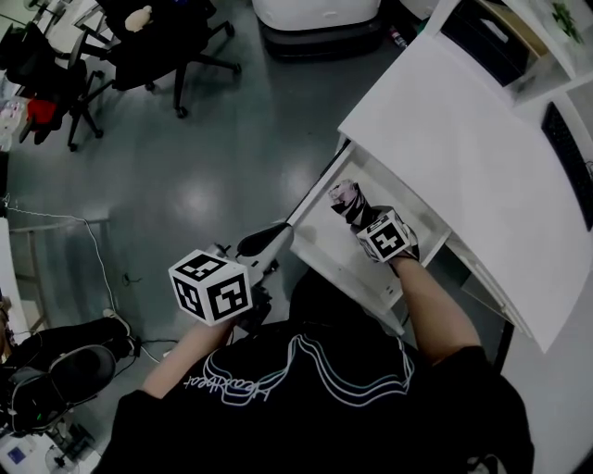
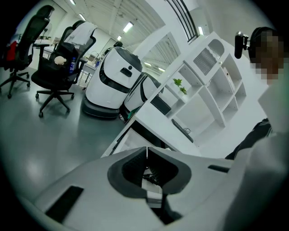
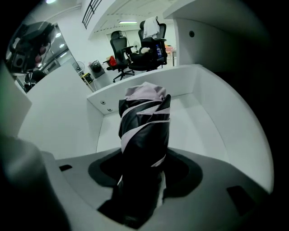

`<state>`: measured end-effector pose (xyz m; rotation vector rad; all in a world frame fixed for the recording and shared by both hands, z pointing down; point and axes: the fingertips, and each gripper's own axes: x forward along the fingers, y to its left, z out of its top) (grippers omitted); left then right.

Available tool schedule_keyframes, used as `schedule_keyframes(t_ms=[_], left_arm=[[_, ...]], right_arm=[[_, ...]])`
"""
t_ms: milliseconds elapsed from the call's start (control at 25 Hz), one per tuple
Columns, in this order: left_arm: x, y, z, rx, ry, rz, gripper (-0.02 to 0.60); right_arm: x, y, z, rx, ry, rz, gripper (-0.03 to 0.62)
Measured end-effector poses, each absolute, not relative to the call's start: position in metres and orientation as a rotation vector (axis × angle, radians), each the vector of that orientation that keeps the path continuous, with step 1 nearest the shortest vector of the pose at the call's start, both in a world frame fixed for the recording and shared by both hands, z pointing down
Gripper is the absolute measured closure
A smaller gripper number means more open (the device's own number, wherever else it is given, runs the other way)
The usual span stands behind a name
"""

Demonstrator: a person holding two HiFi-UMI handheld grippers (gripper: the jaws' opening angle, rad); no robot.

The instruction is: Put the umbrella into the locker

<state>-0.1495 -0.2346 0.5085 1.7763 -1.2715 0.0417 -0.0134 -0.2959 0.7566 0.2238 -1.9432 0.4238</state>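
A folded black umbrella with pale stripes (image 1: 346,197) (image 3: 144,122) stands tip-forward inside the white locker's open compartment (image 1: 320,243) (image 3: 198,122). My right gripper (image 1: 361,218) (image 3: 145,168) points steeply down into that compartment and is shut on the umbrella's lower part. My left gripper (image 1: 262,241) (image 2: 146,151) sits just outside the locker's front edge, left of the compartment. Its jaws meet at the tips with nothing between them. The locker's wide white panel (image 1: 463,157) (image 2: 165,128) spreads above and to the right of the opening.
Black office chairs (image 1: 157,46) stand on the grey floor at the back left. A white machine base (image 1: 315,18) is at the back. White shelving (image 1: 547,46) rises on the right. A cable (image 1: 93,255) and a dark bag (image 1: 56,366) lie at the left.
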Motion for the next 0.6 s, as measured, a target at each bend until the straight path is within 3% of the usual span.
schedule_keyframes(t_ms=[440,600], left_arm=[[-0.151,-0.238,0.512,1.770,-1.269,0.038,0.569],[-0.147,-0.236,0.514,1.774,-1.250,0.037,0.569]], right_arm=[[-0.017,-0.296,0.761,0.236,-1.966,0.475,0.322],[-0.023,-0.294,0.750,0.273,-2.011,0.620,0.222]])
